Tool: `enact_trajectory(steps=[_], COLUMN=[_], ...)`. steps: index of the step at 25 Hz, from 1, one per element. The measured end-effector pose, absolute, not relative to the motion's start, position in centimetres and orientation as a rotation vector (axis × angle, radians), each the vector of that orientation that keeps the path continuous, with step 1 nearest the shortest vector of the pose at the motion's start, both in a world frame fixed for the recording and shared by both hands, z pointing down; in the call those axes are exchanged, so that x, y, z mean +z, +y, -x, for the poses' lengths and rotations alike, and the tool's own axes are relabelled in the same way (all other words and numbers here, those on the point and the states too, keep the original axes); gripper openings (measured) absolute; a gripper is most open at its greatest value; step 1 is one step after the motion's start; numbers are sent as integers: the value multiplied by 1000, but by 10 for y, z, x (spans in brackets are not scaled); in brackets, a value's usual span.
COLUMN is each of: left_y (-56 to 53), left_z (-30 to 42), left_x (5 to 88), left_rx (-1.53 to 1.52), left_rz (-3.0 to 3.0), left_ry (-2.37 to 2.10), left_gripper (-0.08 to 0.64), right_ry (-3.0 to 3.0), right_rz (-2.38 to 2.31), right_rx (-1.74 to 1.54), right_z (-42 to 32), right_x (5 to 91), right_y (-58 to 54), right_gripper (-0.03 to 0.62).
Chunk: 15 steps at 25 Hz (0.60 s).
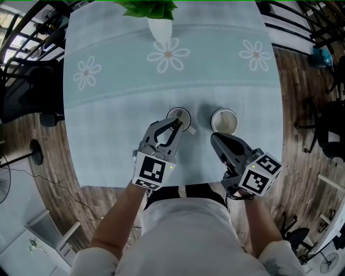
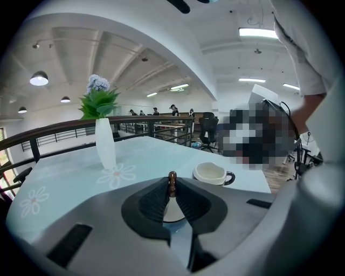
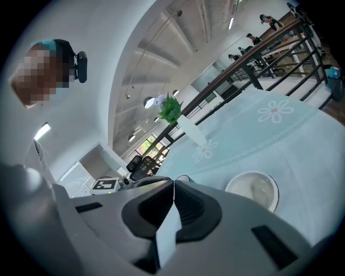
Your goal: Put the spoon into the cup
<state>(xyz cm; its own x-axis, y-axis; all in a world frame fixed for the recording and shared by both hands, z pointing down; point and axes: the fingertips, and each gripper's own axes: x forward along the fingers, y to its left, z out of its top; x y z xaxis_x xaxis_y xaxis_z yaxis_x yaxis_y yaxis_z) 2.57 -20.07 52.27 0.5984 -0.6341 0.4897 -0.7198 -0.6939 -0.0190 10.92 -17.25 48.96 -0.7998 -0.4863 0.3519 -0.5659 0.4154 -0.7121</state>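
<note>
We are gripping the slim spoon with a dark brown knobbed end (image 2: 172, 178) in the left hand-held gripper (image 2: 172, 187). Its jaws are clamped on the handle just under the knob, a little in from the middle of the near edge of the pale blue, daisy-printed surface (image 1: 108, 124). In the head view the gripper's tips are reaching over the near rim of a small round white cup (image 1: 182, 111). In the left gripper view something white and rounded is showing just below the jaws, which we take to be that cup. We judge that we are in the lowering step. Whether the spoon's bowl is already inside the cup we cannot tell, since the jaws are covering it.

The next move is probably calling for a short straight descent. After that we would be parting the jaws and lifting clear without tipping the cup.

The right hand-held gripper (image 1: 214, 137) is sitting beside it with jaws pressed together on nothing, pointing at a second white cup with a dark handle (image 1: 225, 112). That one stands just right of the first, close enough to be knocked during withdrawal.

Well beyond, at the middle of the far edge, a tall white vase (image 1: 160, 29) is carrying a green plant (image 1: 148, 7), clear of our path. Past the left edge a black office chair (image 1: 24, 91) is standing on the wood floor, and dark railing (image 1: 302, 21) is running beyond the far right corner.
</note>
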Motion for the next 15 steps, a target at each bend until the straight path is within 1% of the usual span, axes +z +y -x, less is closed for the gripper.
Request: enact_trajectory(steps=[10, 15], left_y=[-198, -196], left_z=[-42, -45], left_x=[531, 536], left_rx=[677, 667], left_rz=[-2618, -2594], left_ry=[-1046, -1003], left_gripper=[55, 91], right_ry=[-2580, -2575], right_rz=[-963, -969], right_rx=[1351, 1358], right_z=[-109, -110], right_x=[489, 491], right_y=[-172, -170], right_gripper=[23, 23])
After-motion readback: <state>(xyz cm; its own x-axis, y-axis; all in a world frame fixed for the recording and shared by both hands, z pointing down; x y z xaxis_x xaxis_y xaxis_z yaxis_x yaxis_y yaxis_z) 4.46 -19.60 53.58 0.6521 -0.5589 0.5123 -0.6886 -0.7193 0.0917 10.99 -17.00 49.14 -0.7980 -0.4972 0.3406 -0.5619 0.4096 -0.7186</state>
